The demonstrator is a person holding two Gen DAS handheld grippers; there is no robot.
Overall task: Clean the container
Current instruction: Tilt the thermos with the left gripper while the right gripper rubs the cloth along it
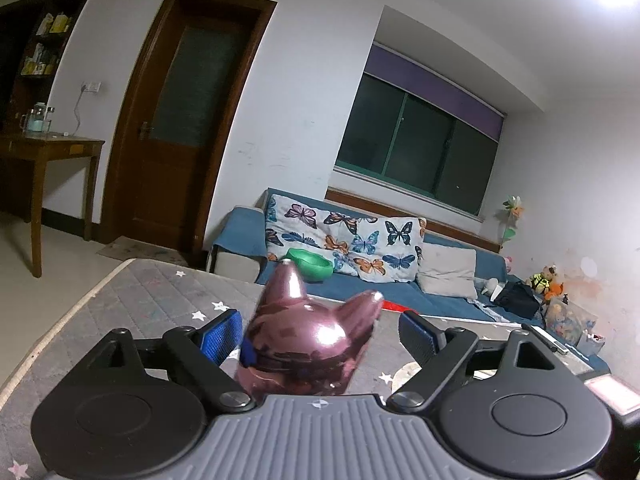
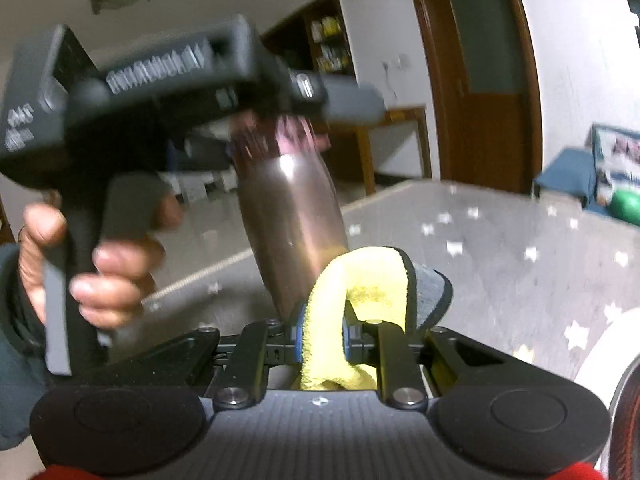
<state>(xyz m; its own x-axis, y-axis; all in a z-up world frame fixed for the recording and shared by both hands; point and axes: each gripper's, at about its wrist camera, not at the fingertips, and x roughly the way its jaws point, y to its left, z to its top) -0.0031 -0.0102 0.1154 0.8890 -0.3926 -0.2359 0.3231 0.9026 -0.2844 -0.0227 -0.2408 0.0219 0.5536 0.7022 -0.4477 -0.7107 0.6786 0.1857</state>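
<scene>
A shiny pink metal bottle with a cat-ear lid stands between the jaws of my left gripper. The left blue pad is right beside it, while a gap shows at the right pad. In the right wrist view the bottle is tilted, its top up at the left gripper, which a person's hand holds. My right gripper is shut on a folded yellow cloth, which lies against the bottle's lower side. The bottle's base is hidden behind the right gripper's finger.
A grey quilted cover with white stars spreads under both grippers. Beyond it stand a blue sofa with a butterfly blanket and a green basin, a dark wooden door and a wooden side table.
</scene>
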